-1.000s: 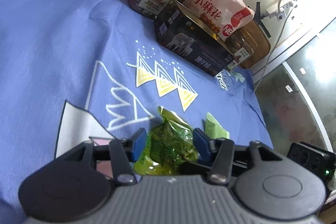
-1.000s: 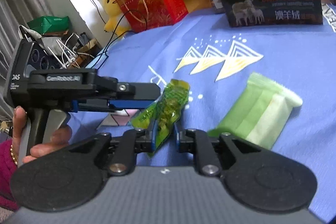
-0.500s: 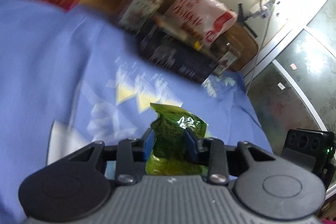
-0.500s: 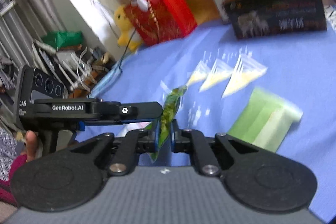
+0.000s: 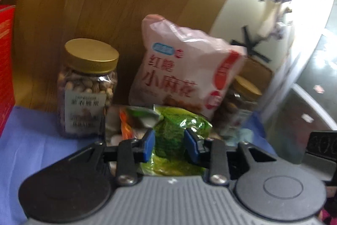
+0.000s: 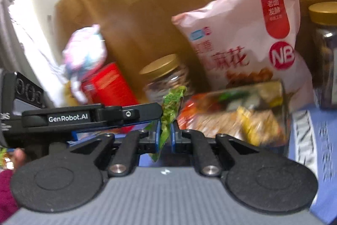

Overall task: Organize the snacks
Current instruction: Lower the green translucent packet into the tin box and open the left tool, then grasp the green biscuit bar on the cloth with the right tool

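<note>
Both claws grip the same green snack packet (image 5: 170, 136), which is held up in the air in front of the snacks at the back of the counter (image 5: 27, 140).

Left claw (image 5: 169, 143): jaws closed most of the way, having just been closing, blue pads pressing the wide crinkled body of the packet from both sides. Packet bulges between and beyond the pads.

Right claw (image 6: 164, 136): jaws nearly shut, having just closed onto the packet's thin edge; the packet (image 6: 168, 111) stands edge-on between the pads, its top sticking up past them, its lower corner hanging below. The left claw's finger (image 6: 139, 113) reaches in from the left side of this view and meets the packet just above the right claw's pads.

Behind the packet: an open box (image 6: 238, 111) showing a colourful, blurred top. Pink bag (image 5: 181, 75) with red lettering leans behind the box against a wooden panel (image 5: 105, 3). Gold-lidded jar of nuts (image 5: 87, 90) stands upright left of the box; a second gold-lidded jar (image 6: 324, 52) stands to the right of the bag. Red box (image 6: 109, 85) and a plush toy (image 6: 86, 52) further left. Blue cloth covers the counter. Both views motion-blurred.
</note>
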A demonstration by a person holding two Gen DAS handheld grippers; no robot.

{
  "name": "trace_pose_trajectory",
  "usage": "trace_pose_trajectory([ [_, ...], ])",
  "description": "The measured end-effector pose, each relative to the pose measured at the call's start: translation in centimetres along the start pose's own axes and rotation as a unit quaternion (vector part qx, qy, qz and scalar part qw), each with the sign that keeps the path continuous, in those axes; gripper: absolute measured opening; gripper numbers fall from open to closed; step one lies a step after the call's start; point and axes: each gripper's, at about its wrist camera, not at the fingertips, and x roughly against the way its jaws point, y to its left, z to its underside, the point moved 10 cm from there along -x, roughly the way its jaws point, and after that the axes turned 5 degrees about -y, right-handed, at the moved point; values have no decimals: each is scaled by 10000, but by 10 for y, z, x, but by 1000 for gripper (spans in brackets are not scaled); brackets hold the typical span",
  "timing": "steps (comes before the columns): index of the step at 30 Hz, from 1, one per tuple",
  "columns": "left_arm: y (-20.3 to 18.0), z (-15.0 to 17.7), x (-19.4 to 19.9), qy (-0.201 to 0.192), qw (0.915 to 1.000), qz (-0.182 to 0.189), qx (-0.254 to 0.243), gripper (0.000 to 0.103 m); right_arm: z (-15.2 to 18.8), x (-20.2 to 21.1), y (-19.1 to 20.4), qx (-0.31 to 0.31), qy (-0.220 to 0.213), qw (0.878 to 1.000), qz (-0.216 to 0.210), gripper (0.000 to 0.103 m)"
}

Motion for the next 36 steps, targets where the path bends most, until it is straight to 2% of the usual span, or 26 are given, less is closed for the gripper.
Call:
trace_pose_trajectory([
  [3,7,2,-24,107,9996,-233,-98,31,0,-29,-18,83,201,9997,146,14],
  [6,13,6,-33,90,9982,-520,-271,34,2,-49,-30,185,300,9987,381,19],
  [8,17,8,-29,34,9980,-595,-227,36,2,-50,-36,294,230,9974,618,31],
  [10,19,9,-22,37,9977,-652,-200,36,1,-41,-38,401,21,9957,840,38],
  [14,16,14,0,-2,9943,-969,-444,36,-1,-7,-35,288,-294,9940,1015,37],
  [18,2,33,29,41,9914,-1066,-762,36,8,31,-23,288,-477,9931,1033,38],
  [21,-10,59,55,90,9905,-1011,-923,37,28,62,-11,147,-463,9943,945,38],
  [24,-18,95,80,290,9925,-808,-870,39,62,92,0,-106,-248,9967,764,38],
  [28,-23,143,110,620,9950,-534,-580,39,118,124,15,-417,243,9976,504,38],
  [32,-32,180,128,947,9951,-125,-257,42,155,147,34,-571,581,9961,329,38],
  [36,-36,197,132,1051,9927,-347,-487,42,178,154,44,-408,738,9958,366,41],
])
